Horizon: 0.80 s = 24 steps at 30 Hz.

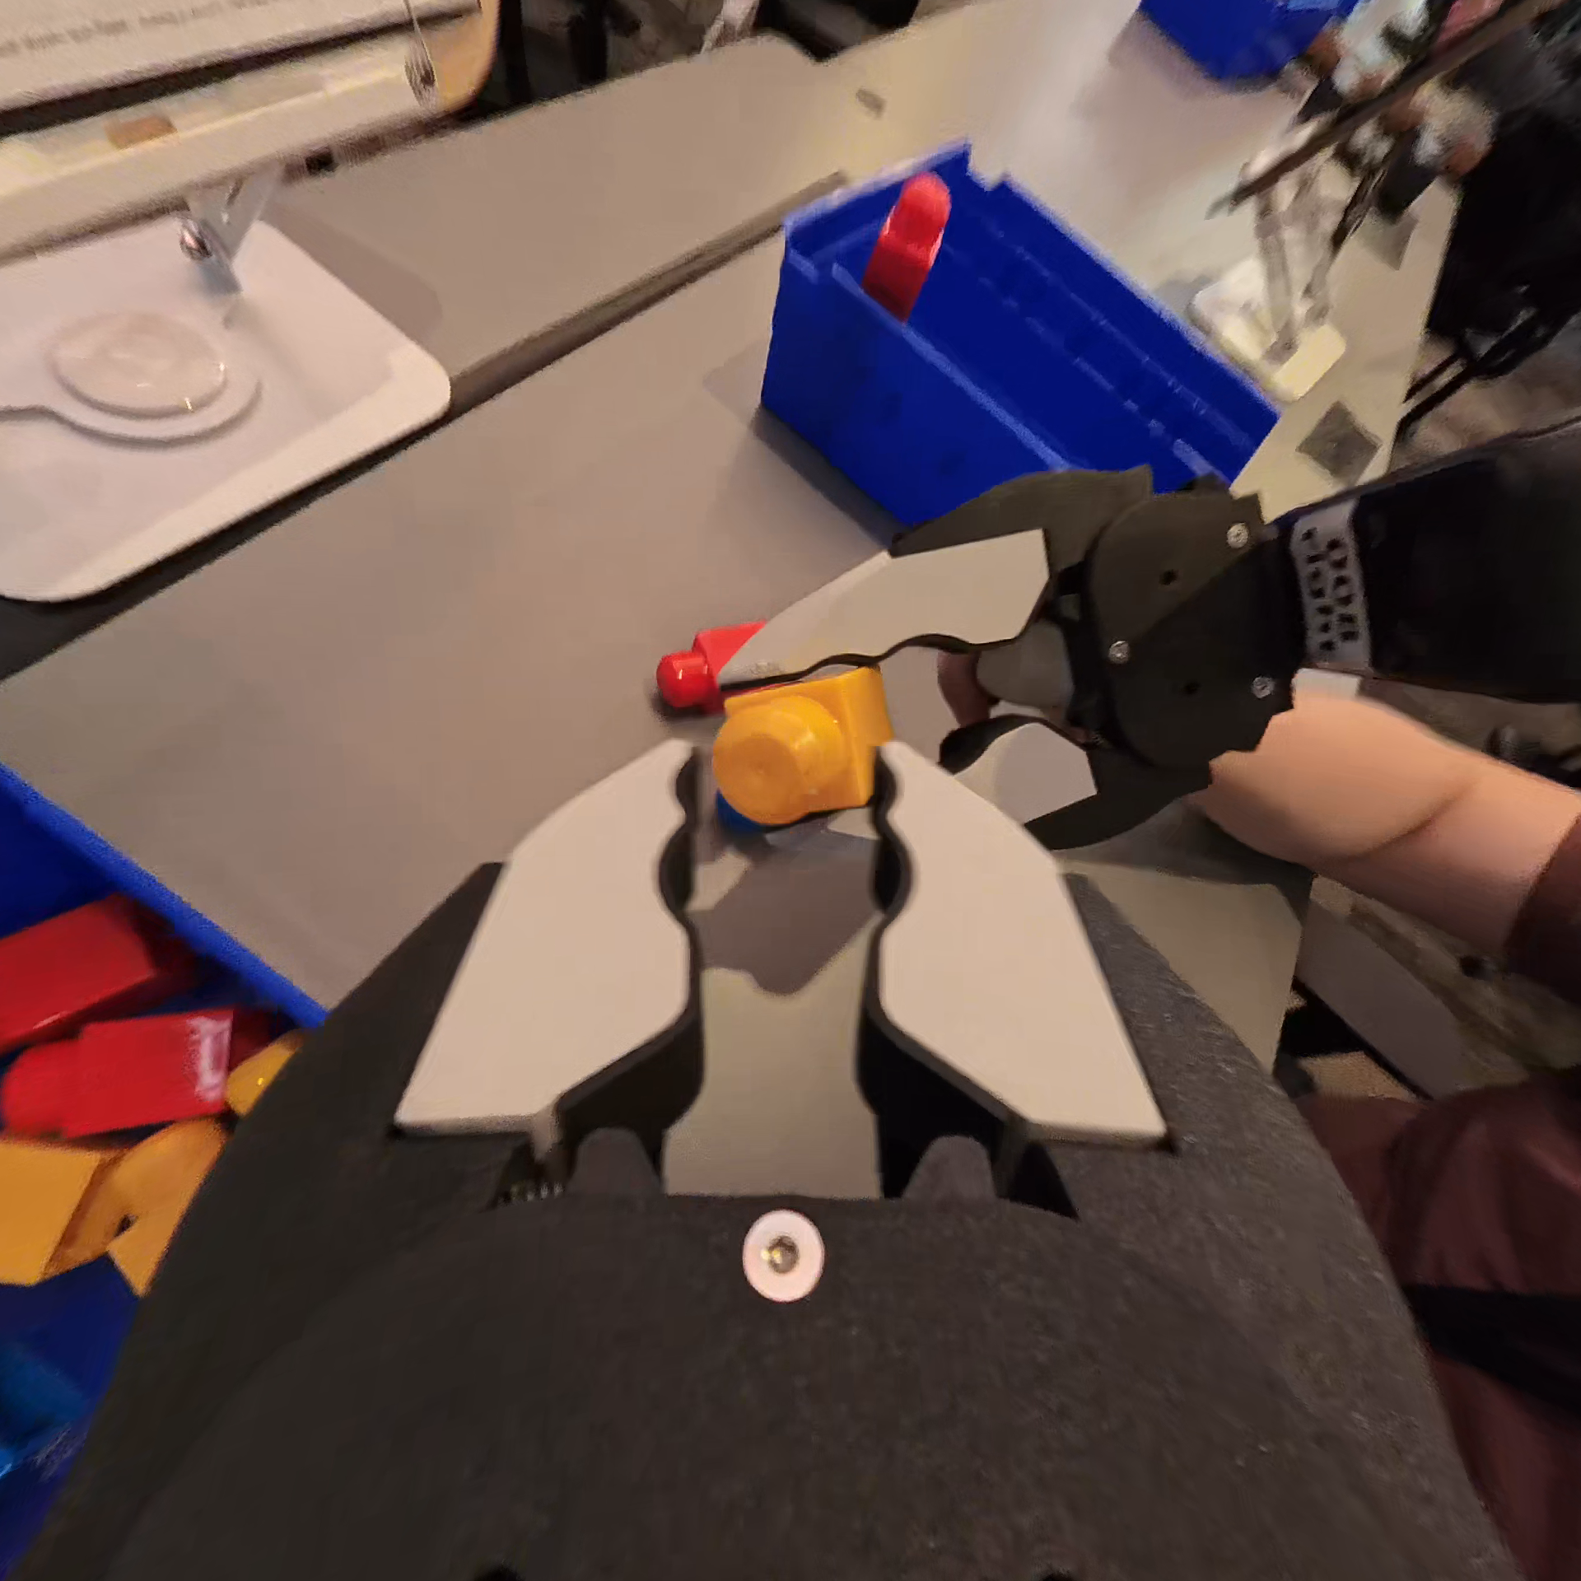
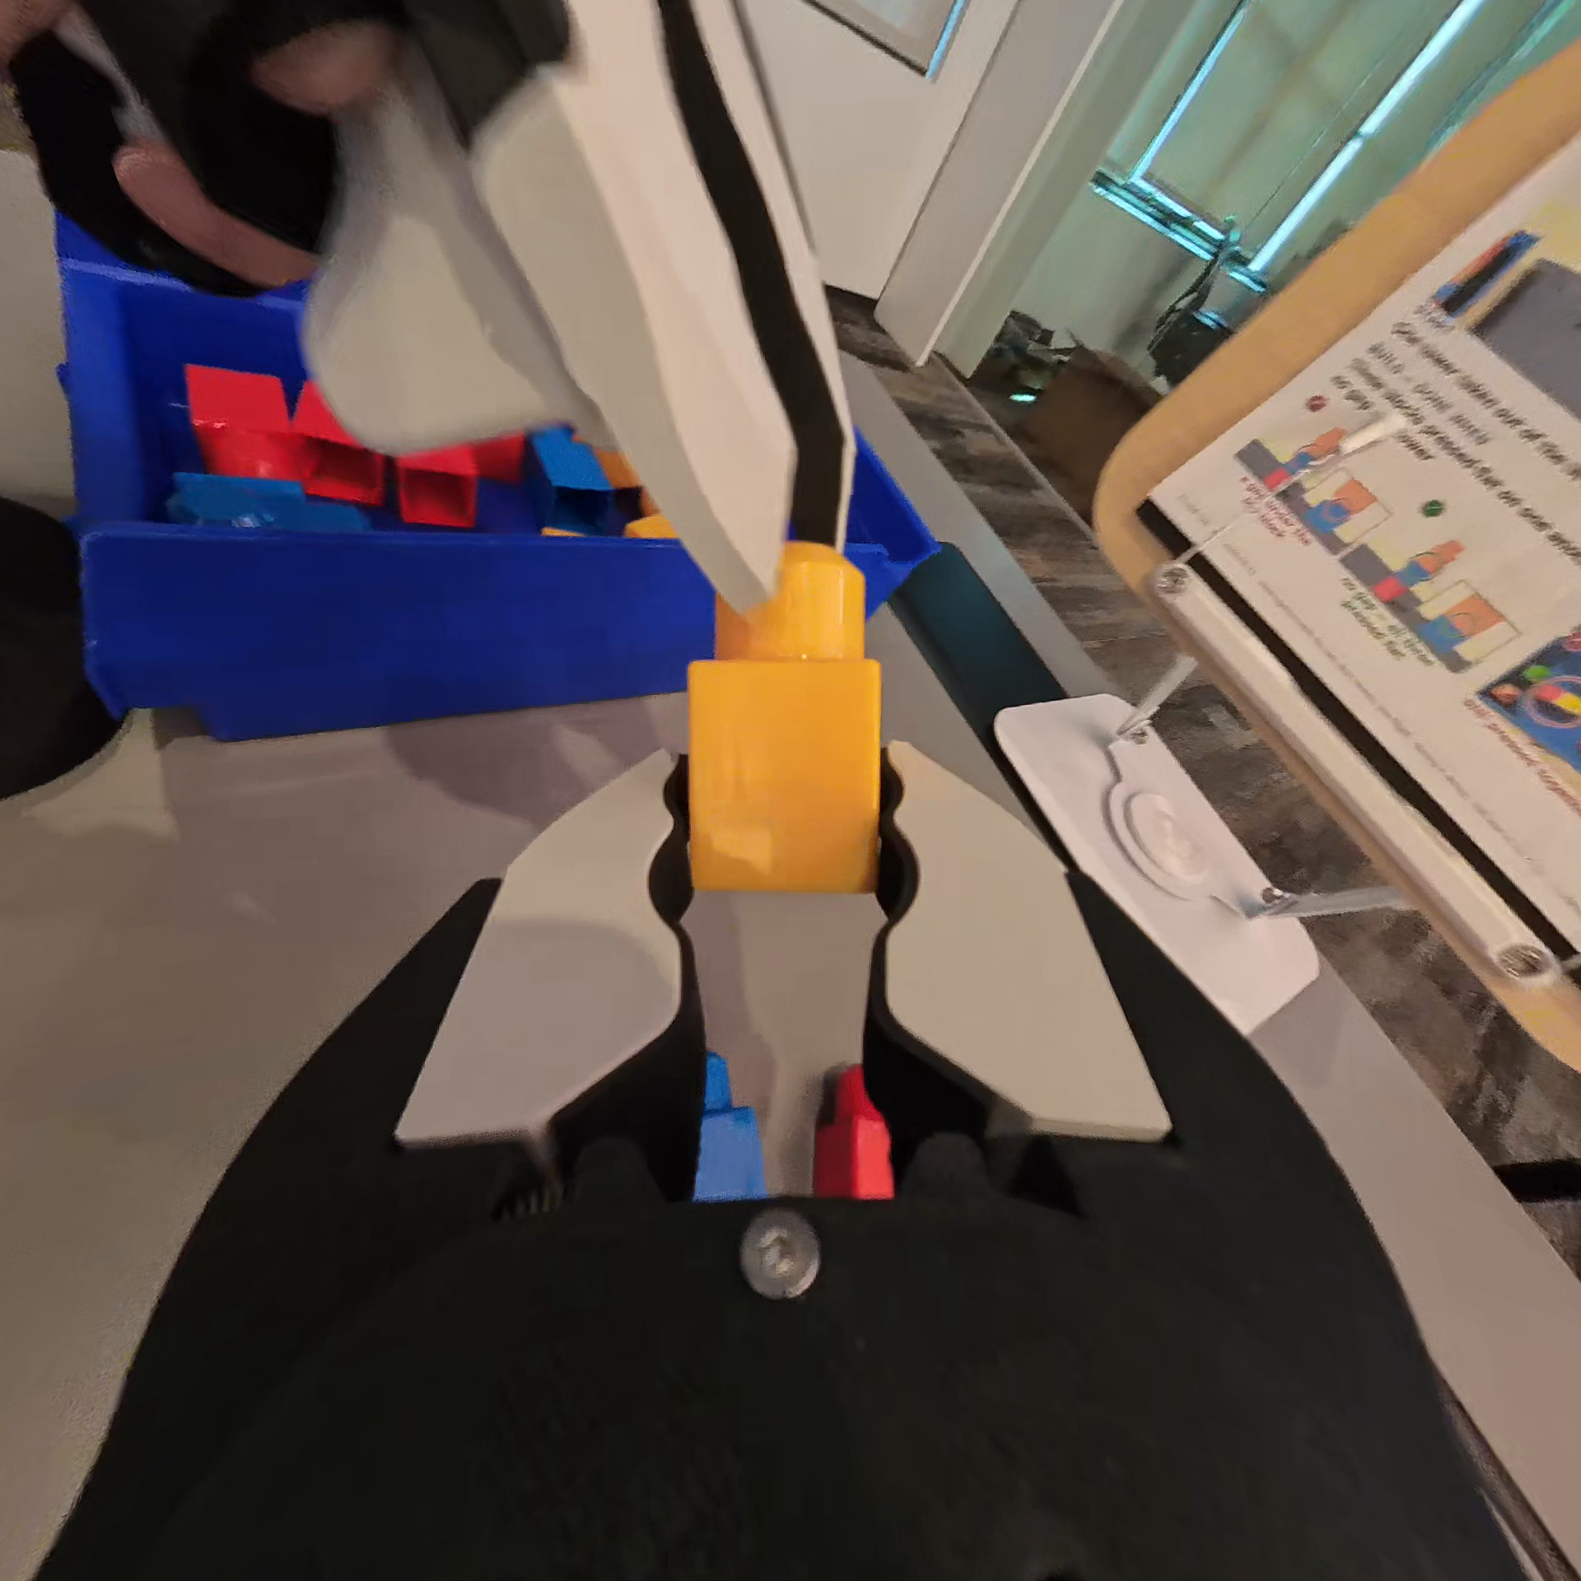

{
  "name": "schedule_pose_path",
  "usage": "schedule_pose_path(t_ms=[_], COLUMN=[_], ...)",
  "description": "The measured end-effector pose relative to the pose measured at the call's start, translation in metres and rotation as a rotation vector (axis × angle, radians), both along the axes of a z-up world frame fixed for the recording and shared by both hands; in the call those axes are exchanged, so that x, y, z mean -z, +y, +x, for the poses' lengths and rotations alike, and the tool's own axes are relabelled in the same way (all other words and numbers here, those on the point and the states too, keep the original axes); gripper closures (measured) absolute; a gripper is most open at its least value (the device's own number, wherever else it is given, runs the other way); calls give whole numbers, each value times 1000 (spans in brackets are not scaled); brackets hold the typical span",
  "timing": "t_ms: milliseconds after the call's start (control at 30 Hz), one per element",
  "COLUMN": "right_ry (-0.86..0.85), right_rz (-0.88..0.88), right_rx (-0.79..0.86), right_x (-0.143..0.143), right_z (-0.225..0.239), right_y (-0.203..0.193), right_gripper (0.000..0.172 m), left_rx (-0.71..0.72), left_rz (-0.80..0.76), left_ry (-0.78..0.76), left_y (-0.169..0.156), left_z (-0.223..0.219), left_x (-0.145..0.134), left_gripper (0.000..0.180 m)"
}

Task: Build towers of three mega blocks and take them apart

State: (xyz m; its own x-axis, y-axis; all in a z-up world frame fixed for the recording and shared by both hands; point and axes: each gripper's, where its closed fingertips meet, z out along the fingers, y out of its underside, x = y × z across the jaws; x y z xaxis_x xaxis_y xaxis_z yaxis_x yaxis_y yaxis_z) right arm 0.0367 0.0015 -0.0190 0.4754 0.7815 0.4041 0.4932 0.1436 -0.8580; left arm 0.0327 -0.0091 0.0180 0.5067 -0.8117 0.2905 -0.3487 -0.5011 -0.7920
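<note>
The right tongs (image 2: 783,813) clench the yellow block (image 2: 783,770) just above the tabletop (image 2: 257,898); the left tongs (image 1: 787,770) stand released around its stud. Keep it level, lower squarely. Beyond the yellow block, a blue bin (image 2: 385,624) holds red, blue and yellow blocks; another bin (image 1: 984,385) holds one red block (image 1: 907,239).

We are seeing a white tray (image 1: 257,479) lying on the counter (image 1: 428,684), and a wood-framed board (image 2: 1283,428) leaning just beside the tray.
</note>
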Motion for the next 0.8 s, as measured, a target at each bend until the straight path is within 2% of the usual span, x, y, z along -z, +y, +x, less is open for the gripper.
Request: schedule_pose_path(t_ms=[33, 67, 133, 233, 300, 367, 500, 700, 800], right_ry=[29, 76, 178, 254, 242, 211, 182, 175, 188], right_rz=[5, 8, 16, 61, 135, 192, 262, 282, 271], right_rx=[15, 21, 30, 0, 30, 66, 87, 118, 120], right_x=[-6, -13, -30, -47, -54, -56, -59, -60, -60], right_z=[5, 9, 18, 22, 25, 25, 22, 23, 22], right_y=[3, 5, 7, 2, 1, 1, -3, -1, -2], right_gripper=[130, 130, 130, 130, 130, 130, 130, 131, 131], left_rx=[-17, -31, -47, 5, 45, 60, -20, 4, 24], left_rz=[3, 2, 10, -22, -28, -17, 97, 116, 91], left_ry=[-49, -89, -170, -311, -381, -384, -331, -455, -475], left_y=[4, 7, 12, 7, 1, -3, 6, 1, 0], left_z=[-1, -2, -2, 14, 28, 40, 50, 54, 53], left_x=[-6, -10, -15, -18, -22, -21, -17, -30, -31], left_gripper=[120, 107, 101, 96, 97, 97, 100, 142, 143])
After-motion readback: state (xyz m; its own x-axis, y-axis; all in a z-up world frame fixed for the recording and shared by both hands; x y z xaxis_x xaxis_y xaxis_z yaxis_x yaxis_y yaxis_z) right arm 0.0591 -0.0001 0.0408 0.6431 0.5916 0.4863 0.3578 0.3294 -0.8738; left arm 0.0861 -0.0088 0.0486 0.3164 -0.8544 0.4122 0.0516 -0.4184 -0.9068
